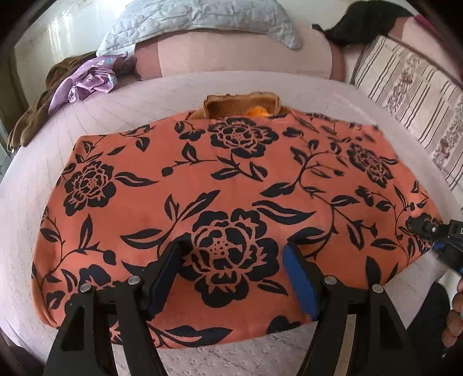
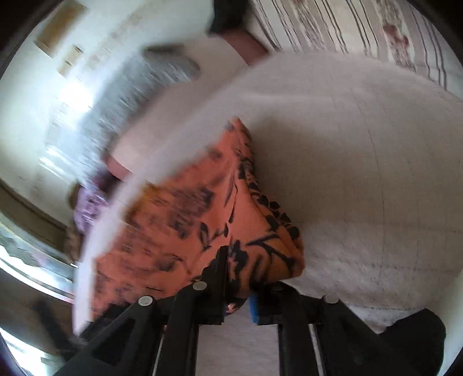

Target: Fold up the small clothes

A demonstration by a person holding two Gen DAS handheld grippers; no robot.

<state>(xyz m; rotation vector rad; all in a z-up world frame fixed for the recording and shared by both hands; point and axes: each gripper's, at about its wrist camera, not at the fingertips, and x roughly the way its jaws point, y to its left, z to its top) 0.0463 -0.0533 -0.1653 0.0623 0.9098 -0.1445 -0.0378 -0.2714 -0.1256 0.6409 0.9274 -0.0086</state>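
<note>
An orange garment [image 1: 231, 188] printed with black flowers lies spread flat on the pale bed cover [image 1: 130, 98], its ribbed mustard collar [image 1: 240, 107] at the far side. My left gripper [image 1: 234, 260] hovers over the near hem above a large flower, jaws wide apart, with nothing pinched between them. My right gripper [image 1: 428, 228] is at the garment's right edge. The right wrist view is blurred, but there the right gripper [image 2: 240, 286] is shut on a bunched fold of the orange garment [image 2: 202, 217], which rises a little off the bed cover [image 2: 361, 173].
A quilted light-blue pillow [image 1: 202, 23] lies at the back. A purple garment [image 1: 86, 81] on brown cloth [image 1: 31, 121] sits at the back left. A striped floral cushion [image 1: 419, 101] runs along the right. A dark item [image 1: 370, 26] lies far right. A person's hand [image 1: 454, 318] shows at the lower right.
</note>
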